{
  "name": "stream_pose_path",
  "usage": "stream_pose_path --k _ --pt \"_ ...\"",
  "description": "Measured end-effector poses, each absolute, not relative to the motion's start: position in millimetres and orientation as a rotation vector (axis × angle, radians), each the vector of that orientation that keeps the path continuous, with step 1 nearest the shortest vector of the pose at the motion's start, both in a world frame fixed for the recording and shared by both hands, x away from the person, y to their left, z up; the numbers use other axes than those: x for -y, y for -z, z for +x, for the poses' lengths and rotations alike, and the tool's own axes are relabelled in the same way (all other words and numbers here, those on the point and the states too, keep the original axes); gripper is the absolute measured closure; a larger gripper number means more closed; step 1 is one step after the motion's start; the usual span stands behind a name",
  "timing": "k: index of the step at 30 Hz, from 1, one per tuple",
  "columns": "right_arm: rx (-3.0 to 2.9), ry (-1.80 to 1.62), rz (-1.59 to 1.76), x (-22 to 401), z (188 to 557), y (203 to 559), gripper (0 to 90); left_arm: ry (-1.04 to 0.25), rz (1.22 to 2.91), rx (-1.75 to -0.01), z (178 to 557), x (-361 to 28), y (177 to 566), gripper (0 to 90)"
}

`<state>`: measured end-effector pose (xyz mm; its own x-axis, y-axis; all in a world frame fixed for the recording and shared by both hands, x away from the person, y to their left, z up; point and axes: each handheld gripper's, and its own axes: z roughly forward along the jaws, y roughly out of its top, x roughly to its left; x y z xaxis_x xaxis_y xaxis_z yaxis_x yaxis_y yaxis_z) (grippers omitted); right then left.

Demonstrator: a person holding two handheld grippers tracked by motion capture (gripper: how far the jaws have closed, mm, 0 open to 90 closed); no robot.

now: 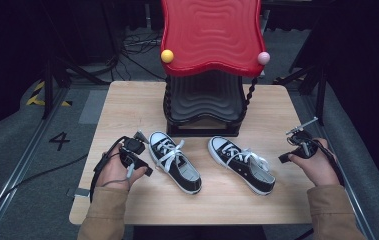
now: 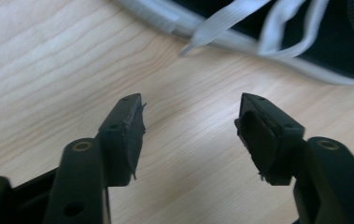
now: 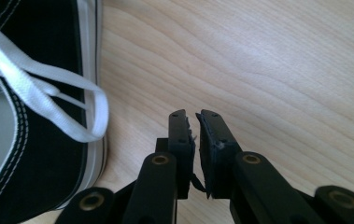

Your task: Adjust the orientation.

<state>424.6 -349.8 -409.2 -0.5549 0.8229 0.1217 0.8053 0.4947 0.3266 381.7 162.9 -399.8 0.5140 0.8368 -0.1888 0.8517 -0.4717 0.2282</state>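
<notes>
Two black canvas sneakers lie mid-surface, left sneaker (image 1: 175, 161) and right sneaker (image 1: 241, 164), toes pointing up-left toward the red rack (image 1: 211, 37), heels toward the person. Bare wooden surface (image 1: 127, 100) flanks both. The left claw (image 1: 141, 146) hangs released beside its sneaker; the right claw (image 1: 288, 156), clenched on nothing, sits near the surface's right edge.

On the table (image 1: 127, 105) two sneakers lie side by side; the left sneaker (image 1: 175, 161) is just right of the left gripper (image 1: 136, 150), the right sneaker (image 1: 241, 164) well left of the right gripper (image 1: 297, 145); behind both stands a tiered rack (image 1: 204, 107), its wavy top shelf (image 1: 211, 35) overhanging the table's far edge; a cable (image 1: 27, 177) trails leftward off the table.
</notes>
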Motion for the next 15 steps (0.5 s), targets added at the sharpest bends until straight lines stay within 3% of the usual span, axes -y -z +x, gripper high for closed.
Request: stream_pose_path --k 3,6,15 --pt "-2.679 -0.544 1.458 352.2 420.8 411.2 83.0 0.068 2.500 -1.375 382.6 -156.7 397.2 54.1" --pt "-2.670 -0.560 1.467 355.0 417.7 410.8 83.0 0.154 2.446 -1.323 385.2 -150.7 393.8 60.3" --pt "-2.646 -0.589 1.493 363.2 408.0 410.7 82.6 0.144 2.435 -1.210 385.1 -131.9 377.6 60.5"
